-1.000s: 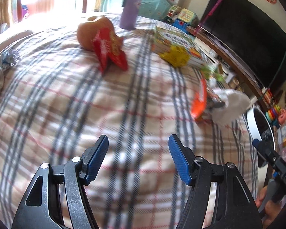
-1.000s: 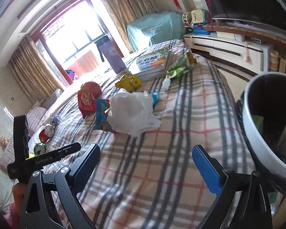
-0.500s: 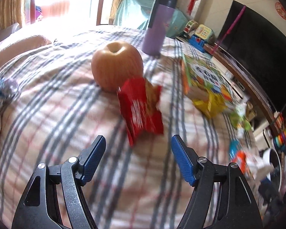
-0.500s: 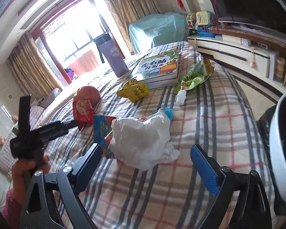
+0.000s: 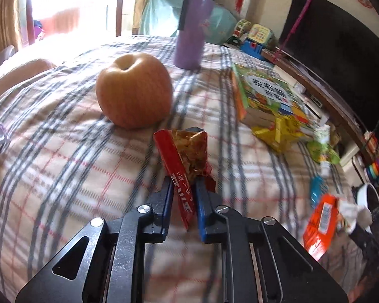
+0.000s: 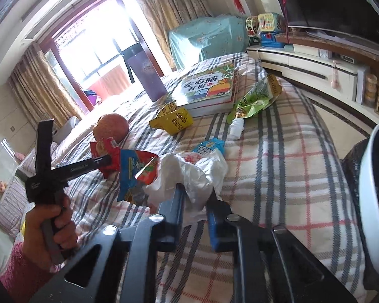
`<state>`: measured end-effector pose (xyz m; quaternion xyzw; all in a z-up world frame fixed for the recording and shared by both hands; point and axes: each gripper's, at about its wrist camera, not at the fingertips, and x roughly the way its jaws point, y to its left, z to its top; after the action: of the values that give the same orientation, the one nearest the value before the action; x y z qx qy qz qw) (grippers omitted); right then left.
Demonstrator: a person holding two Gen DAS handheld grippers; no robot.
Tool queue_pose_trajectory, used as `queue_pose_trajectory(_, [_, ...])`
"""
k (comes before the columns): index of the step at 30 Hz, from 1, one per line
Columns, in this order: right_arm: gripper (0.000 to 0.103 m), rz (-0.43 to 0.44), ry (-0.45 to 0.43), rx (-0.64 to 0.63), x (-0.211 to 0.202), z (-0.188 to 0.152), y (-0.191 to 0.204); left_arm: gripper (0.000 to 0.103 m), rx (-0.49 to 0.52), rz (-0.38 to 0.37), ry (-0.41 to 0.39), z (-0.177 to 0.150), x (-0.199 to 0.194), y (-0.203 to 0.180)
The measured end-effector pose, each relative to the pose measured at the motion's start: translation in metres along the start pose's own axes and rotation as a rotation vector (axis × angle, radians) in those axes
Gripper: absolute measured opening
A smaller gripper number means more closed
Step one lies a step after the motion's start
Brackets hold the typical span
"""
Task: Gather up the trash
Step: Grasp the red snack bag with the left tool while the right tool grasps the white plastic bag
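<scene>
My left gripper (image 5: 184, 189) is shut on a red snack wrapper (image 5: 184, 161) on the plaid bed, just in front of an apple (image 5: 134, 89). The wrapper also shows in the right wrist view (image 6: 108, 156), pinched by the left gripper (image 6: 108, 160). My right gripper (image 6: 195, 203) is shut on a crumpled white plastic bag (image 6: 194, 174). A blue and red wrapper (image 6: 136, 171) lies against the bag's left side. A white-rimmed trash bin (image 6: 376, 197) stands at the bed's right edge.
On the bed lie a yellow wrapper (image 6: 173, 121), a green wrapper (image 6: 255, 98), a small white bottle (image 6: 236, 128), a blue packet (image 6: 209, 146), a picture book (image 6: 207, 85) and a purple flask (image 5: 192, 32). A TV cabinet (image 6: 315, 60) runs along the right.
My left gripper moved up to the red wrapper and shut on it. My right gripper moved forward to the white bag and shut on it.
</scene>
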<state>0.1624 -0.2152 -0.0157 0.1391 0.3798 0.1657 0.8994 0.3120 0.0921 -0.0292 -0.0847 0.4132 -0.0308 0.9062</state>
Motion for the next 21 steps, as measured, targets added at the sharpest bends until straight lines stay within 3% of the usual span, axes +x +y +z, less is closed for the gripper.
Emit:
queue_pose_trajectory(14, [0.014, -0.036, -0.054, 0.023, -0.054, -0.018, -0.027, 0.009, 0.035, -0.169, 0.031, -0.074, -0.075, -0.053])
queue_pose_trajectory(21, [0.014, -0.071, -0.082, 0.041, -0.082, -0.027, -0.044, 0.009, 0.094, -0.233, 0.061, -0.097, -0.090, -0.091])
